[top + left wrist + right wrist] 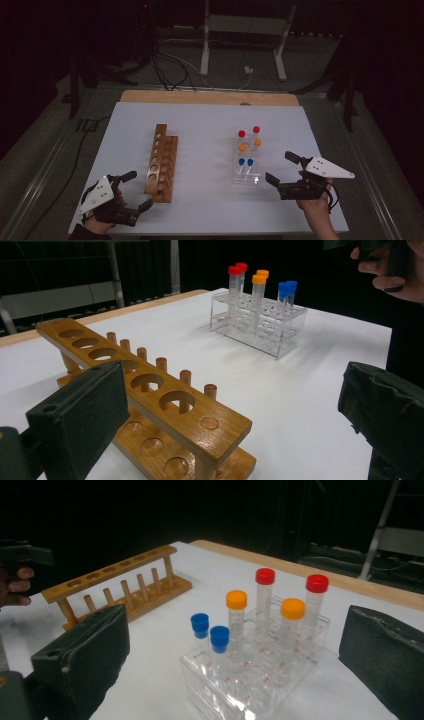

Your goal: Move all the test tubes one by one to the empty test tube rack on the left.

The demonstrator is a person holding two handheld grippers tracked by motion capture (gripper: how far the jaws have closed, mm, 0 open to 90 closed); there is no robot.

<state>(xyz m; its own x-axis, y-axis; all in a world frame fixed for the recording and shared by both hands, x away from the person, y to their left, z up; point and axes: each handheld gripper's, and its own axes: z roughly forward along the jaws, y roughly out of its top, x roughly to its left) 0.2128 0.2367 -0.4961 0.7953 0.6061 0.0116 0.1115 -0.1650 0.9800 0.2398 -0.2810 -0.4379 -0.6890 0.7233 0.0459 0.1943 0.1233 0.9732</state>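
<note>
While both hands rested at the near edge of the white table top (210, 120), the left gripper (134, 191) sat with its jaws wide apart, holding nothing, just short of the near end of the brown wooden test-tube rack (162, 162). The right gripper (284, 168) was likewise spread and empty, just beside the near right corner of the clear plastic tube rack (246, 172).

High view: wooden rack left of centre, its long side running away from the person; clear rack well apart to its right, carrying six capped tubes in three pairs, the red-capped tubes (249, 132) farthest, the orange-capped tubes (249, 145) in the middle and the blue-capped tubes (245, 162) nearest.

Left gripper view added detail: a row of round holes in the wooden rack's top bar, a line of upright pegs behind it, shallow dimples in its base.

Right gripper view showed the blue-capped pair sitting lower than the others, and red markings on the tube walls.
</note>
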